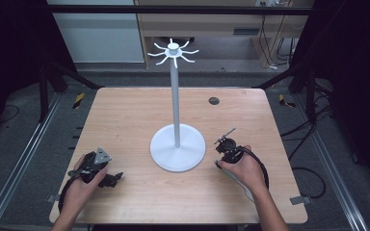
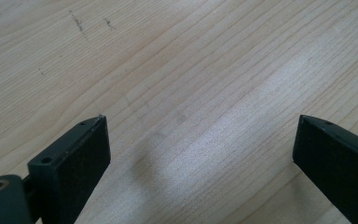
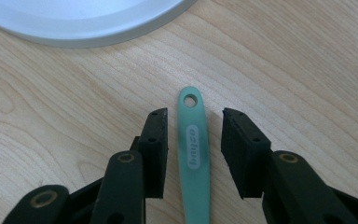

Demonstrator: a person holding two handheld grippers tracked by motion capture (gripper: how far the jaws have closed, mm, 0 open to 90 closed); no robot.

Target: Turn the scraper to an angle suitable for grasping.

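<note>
White hook stand point(image 1: 177, 144) mid-table point(image 1: 125, 110), left claw point(image 1: 107, 179) and right claw point(image 1: 223, 146) flanking its base.

Stand point(image 1: 177, 144) is set at bench point(image 1: 125, 115) centre. Left gripper point(image 1: 110, 179) is placed at its 8 o'clock, right gripper point(image 1: 224, 144) at 4 o'clock. Handle point(image 3: 194, 140) is laid between the right jaws, pointing toward the stand base.

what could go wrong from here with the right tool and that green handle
The right tool straddles the green handle with gaps on both sides, so nothing is gripped yet. The handle lies flat on the table, so a closing pinch may slip off its thin edges. The white stand's base sits just ahead; pushing forward could knock it.
</note>
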